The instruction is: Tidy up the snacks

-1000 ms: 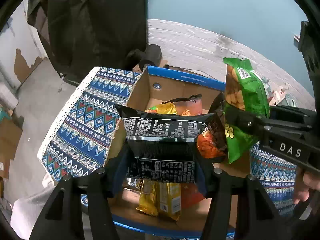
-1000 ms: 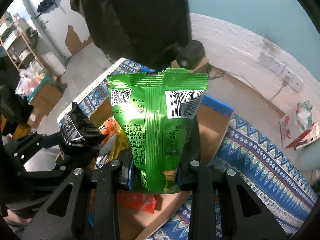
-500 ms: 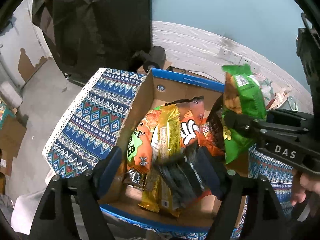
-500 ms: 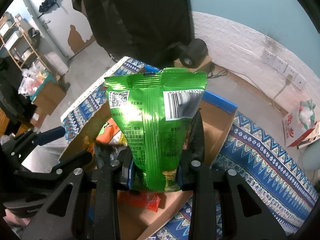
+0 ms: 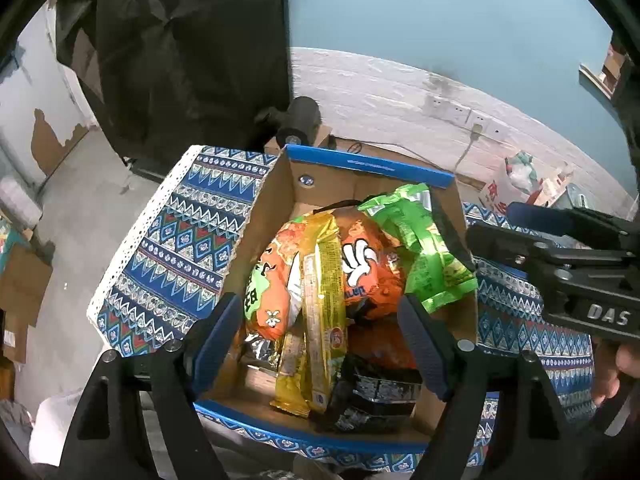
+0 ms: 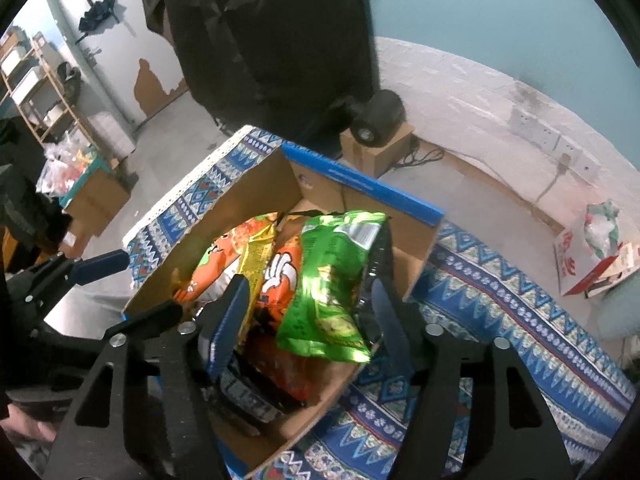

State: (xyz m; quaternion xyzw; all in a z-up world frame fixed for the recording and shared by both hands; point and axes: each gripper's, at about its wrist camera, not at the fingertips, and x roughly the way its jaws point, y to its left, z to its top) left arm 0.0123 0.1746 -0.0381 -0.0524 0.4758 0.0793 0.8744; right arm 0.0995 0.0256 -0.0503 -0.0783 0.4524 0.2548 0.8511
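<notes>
A cardboard box with blue rims sits on the patterned cloth and holds several snack bags. A green bag lies on top at the right. An orange bag and a yellow bar pack lie beside it. A black bag lies at the near end. My left gripper is open and empty above the box. My right gripper is open and empty above the green bag; it also shows in the left wrist view.
A blue patterned cloth covers the table under the box. A black roll on a small carton stands behind the table. A red and white bag lies on the floor at the right.
My left gripper opened and the black bag dropped into the box. My right gripper then opened and the green bag fell onto the snacks in the box.
</notes>
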